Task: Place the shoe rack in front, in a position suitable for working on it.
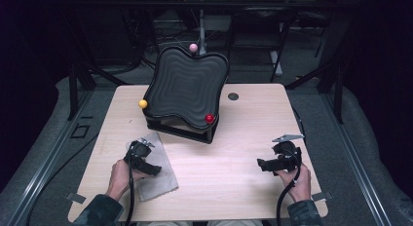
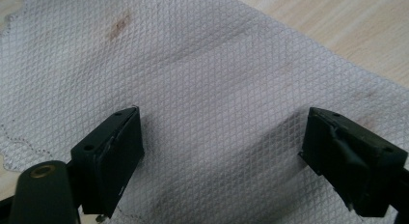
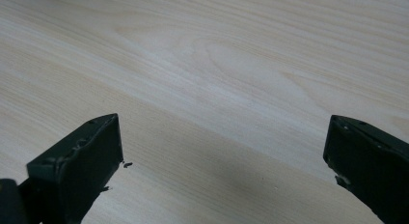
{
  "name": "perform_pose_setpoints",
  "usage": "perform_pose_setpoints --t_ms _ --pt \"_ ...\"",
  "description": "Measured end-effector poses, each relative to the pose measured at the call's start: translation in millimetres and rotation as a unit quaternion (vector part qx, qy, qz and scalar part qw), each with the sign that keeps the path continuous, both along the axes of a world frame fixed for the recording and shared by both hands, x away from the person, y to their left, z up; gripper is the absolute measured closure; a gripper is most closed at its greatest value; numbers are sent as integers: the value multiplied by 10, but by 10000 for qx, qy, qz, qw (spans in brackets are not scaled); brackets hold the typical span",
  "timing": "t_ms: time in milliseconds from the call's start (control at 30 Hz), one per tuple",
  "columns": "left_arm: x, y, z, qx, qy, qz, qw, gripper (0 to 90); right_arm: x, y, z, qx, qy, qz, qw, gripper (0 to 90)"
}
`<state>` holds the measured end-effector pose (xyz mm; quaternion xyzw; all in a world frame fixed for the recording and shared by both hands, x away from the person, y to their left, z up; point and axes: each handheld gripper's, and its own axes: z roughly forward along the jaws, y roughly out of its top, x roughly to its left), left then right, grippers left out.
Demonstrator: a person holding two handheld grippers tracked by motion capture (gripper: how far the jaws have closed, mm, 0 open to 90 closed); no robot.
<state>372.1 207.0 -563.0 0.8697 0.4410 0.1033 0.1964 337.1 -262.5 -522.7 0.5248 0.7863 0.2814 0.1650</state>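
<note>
Cloth [image 2: 202,89] lies flat on the worktop [image 1: 234,138], front left, near the black tray [image 1: 187,92]; left tongs [image 2: 222,147] straddle it, jaws apart, nothing pinched yet; best to press down so a fold bunches between the pads, then close; right tongs [image 3: 222,161] open over bare wood, well apart from the cloth.

1. The left gripper [image 1: 141,158] is black, with blocky black jaws set with small screw holes and a brass-coloured fitting near its left jaw.
2. The right gripper [image 1: 278,160] is black and carries a grey three-cornered plate on top.
3. A black cable trails from each gripper.
4. Both sleeves are dark camouflage green.
</note>
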Motion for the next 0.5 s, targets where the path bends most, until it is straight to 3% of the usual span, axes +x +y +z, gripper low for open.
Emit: perform_pose_setpoints --t_ms 133,233,267,300,333,500 --pt "-27 -10 14 -67 -20 -26 10000 212 0 0 -1 1 6 -5 10000 0" --pt "-67 -27 29 -115 -77 -103 9999 337 2 3 -2 -12 17 4 10000 0" --pt "-75 -32 34 -138 -79 -121 9998 337 2 3 -2 -12 17 4 10000 0" --pt "-88 -38 45 -145 -100 -158 9997 388 3 5 -3 -17 23 5 10000 0" --pt "-112 -46 51 -190 -162 -194 9995 520 3 10 -7 -20 27 8 10000 0" --pt "-134 -32 51 -206 -258 -171 9993 770 6 12 -8 -24 45 11 10000 0"
